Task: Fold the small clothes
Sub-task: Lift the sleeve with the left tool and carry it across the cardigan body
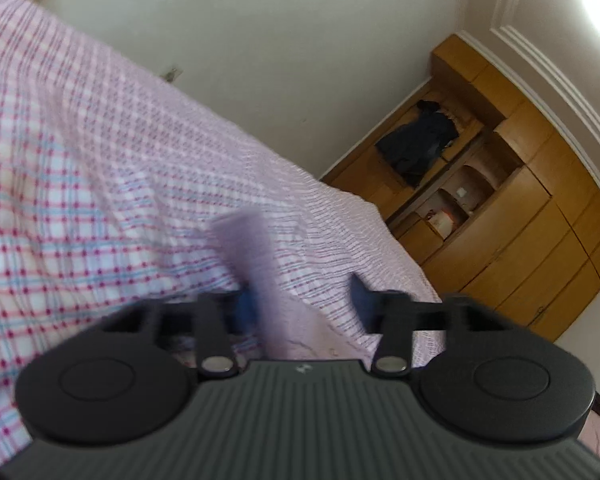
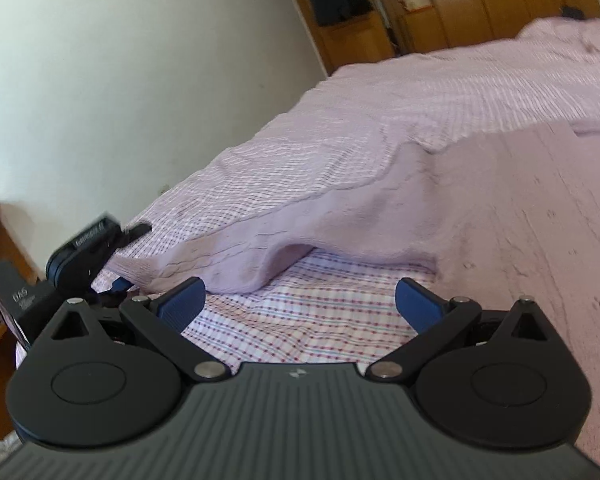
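1. Left gripper (image 1: 300, 300), black plastic with ribbed grey body and blue finger pads (image 1: 360, 296): jaws spread, a blurred fold of the lilac knitted garment (image 1: 260, 280) lying between them; whether either pad touches it, cannot tell. Small pale emblem on the ribbed body, unreadable.
2. Checked bedsheet, white cotton with red and pale-blue lines (image 1: 68, 184): wide across the left wrist view, lightly creased, covering the bed.
3. Cream plaster wall (image 1: 260, 40): plain, with white moulded trim at upper right.
4. Honey-coloured wooden wardrobe with open shelves (image 1: 500, 208): dark clothing bundled in one open compartment, small pale items in an arched niche below.
5. Same left gripper from outside (image 2: 128, 280), at the left edge of the right wrist view: black housing with white lettering, partly legible as "UAS"; a second printed line blurred. One blue pad at the garment's edge.
6. Right gripper (image 2: 300, 300), same black plastic, blue ribbed pads (image 2: 184, 296): jaws spread wide, nothing between them but checked sheet.
7. Garment in the right wrist view (image 2: 500, 220): soft, cable-textured knit, flat on the bed right of centre, its left portion lifted into a ridge just beyond the right gripper's fingertips.
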